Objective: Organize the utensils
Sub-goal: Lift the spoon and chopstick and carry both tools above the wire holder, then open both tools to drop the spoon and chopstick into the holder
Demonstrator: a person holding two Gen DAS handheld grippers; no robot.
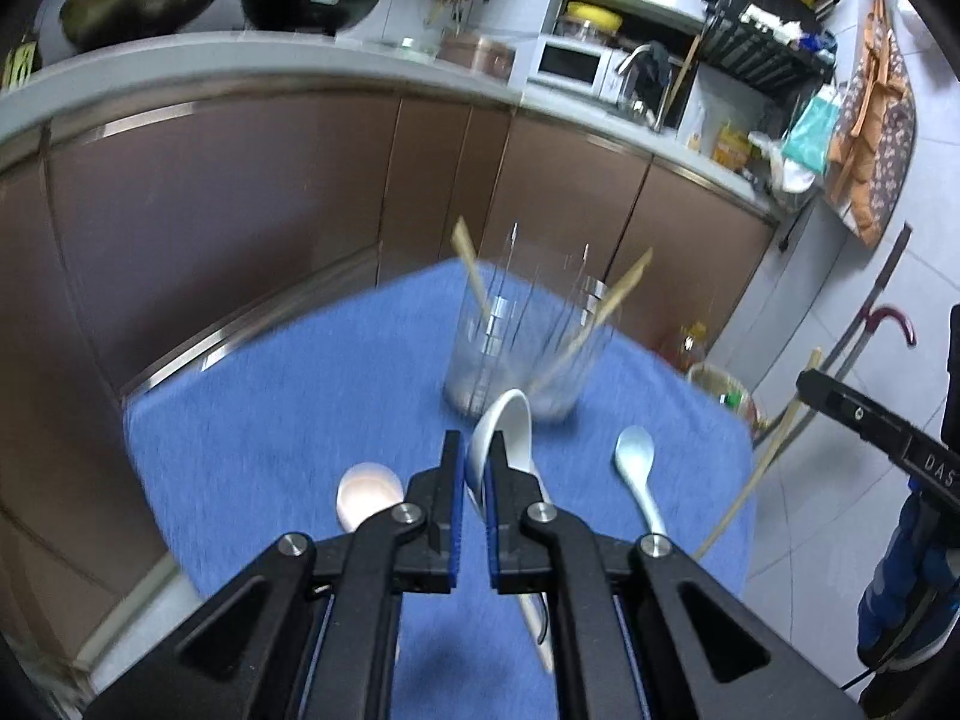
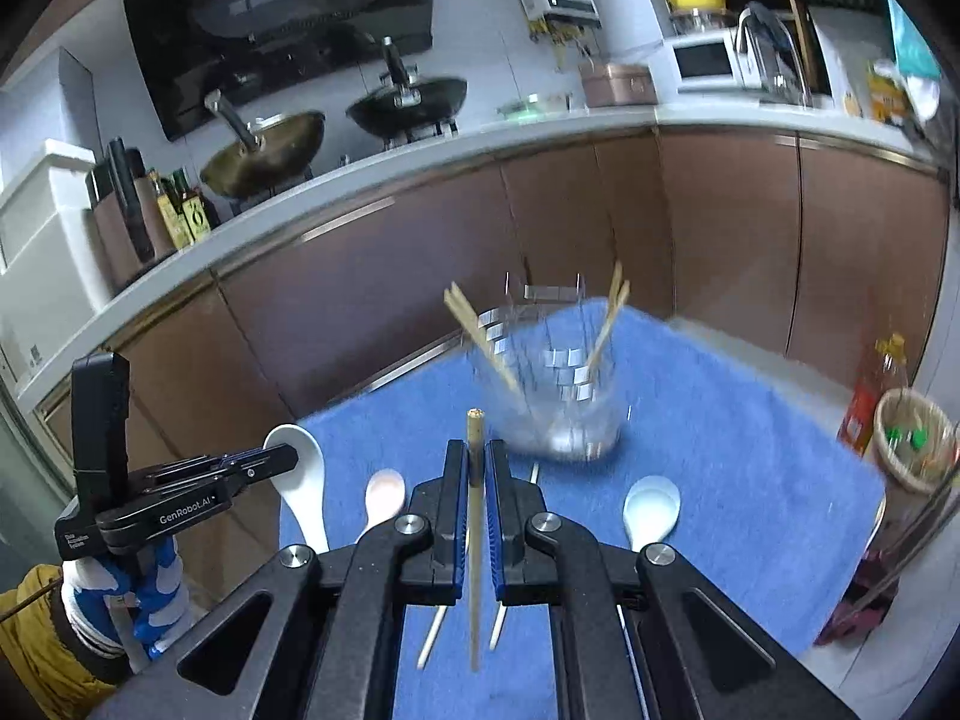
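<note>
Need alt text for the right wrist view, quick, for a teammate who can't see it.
The right gripper is shut on a wooden chopstick above a blue cloth, facing a clear holder with chopsticks already in it. Spoons lie on the cloth, and at left the left gripper holds a white spoon.

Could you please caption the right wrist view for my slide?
Right gripper holds a chopstick upright before the clear holder.

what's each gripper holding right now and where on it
Left gripper holds the white spoon by its handle just below the bowl. Right gripper holds a chopstick near its upper end.
</note>
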